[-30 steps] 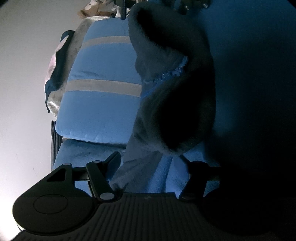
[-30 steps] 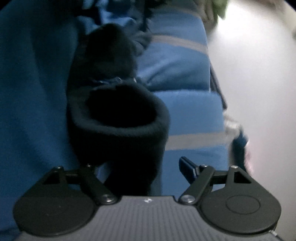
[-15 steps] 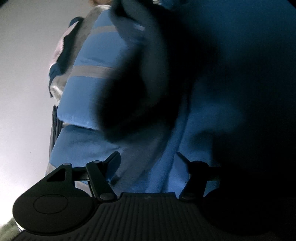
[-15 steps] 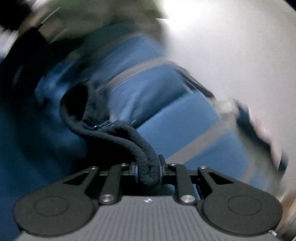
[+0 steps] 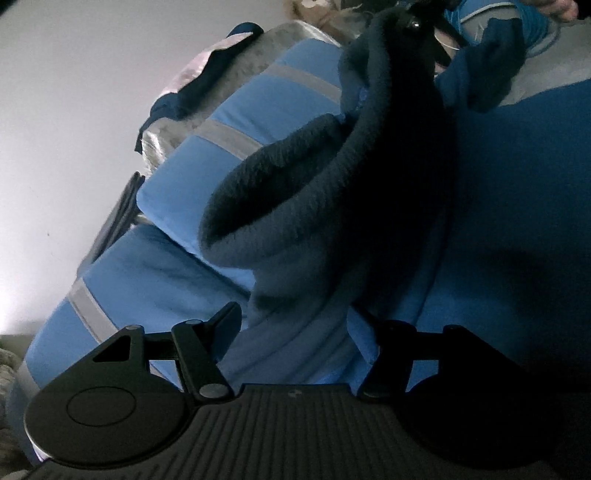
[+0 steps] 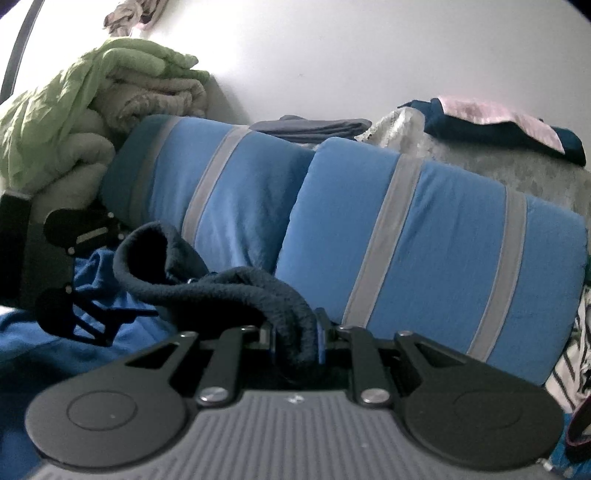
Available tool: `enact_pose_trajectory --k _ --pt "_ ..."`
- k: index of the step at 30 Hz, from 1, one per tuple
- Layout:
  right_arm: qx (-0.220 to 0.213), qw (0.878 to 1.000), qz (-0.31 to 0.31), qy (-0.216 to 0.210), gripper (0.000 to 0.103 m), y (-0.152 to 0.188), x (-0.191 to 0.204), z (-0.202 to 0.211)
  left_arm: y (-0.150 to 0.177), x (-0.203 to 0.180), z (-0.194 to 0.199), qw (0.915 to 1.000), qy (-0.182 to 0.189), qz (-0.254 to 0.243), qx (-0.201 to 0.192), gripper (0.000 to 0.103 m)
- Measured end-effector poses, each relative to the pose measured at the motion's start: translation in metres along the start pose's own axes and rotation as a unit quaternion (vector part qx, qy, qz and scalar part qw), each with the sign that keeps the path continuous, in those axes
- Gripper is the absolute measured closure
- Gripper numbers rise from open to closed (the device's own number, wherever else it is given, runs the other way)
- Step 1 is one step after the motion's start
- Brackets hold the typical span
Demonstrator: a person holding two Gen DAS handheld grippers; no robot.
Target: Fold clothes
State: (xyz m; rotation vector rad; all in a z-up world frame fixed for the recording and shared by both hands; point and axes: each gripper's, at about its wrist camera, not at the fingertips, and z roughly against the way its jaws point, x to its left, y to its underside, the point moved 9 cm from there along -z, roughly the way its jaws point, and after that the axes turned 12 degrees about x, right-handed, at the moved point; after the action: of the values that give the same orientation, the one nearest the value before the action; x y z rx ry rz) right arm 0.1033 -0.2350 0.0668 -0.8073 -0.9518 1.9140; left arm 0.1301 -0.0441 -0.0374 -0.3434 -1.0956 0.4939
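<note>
A dark navy fleece garment (image 5: 332, 206) with a thick rolled collar hangs over a blue bedspread (image 5: 517, 184). My right gripper (image 6: 297, 341) is shut on the fleece collar (image 6: 258, 291), which runs left from its jaws. My left gripper (image 5: 303, 317) is open, its fingers either side of the hanging fleece without pinching it. The left gripper also shows in the right wrist view (image 6: 92, 295), at the left beside the collar. The right gripper shows at the top of the left wrist view (image 5: 424, 22), holding the garment's upper end.
Two blue pillows with grey stripes (image 6: 424, 236) lie along a white wall (image 6: 332, 44). A green and beige quilt pile (image 6: 92, 110) sits at the left. Folded dark clothes (image 6: 314, 127) and a navy-and-pink item (image 6: 498, 125) lie behind the pillows.
My right gripper has closed on the fleece collar and lifted and swung it, so its view now faces the pillows. The left gripper stayed open while the garment shifted in front of it.
</note>
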Motion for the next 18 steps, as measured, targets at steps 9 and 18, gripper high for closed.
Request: enact_pose_trajectory --k 9,18 --pt "0.007 0.995 0.095 0.022 0.083 0.018 0.02 0.004 0.005 -0.004 -0.02 0.9973 0.06 0.026 0.034 0.071" --pt "0.042 0.948 0.312 0.054 0.043 0.067 0.066 -0.011 0.022 0.0 0.015 0.9992 -0.025 -0.031 0.01 0.088"
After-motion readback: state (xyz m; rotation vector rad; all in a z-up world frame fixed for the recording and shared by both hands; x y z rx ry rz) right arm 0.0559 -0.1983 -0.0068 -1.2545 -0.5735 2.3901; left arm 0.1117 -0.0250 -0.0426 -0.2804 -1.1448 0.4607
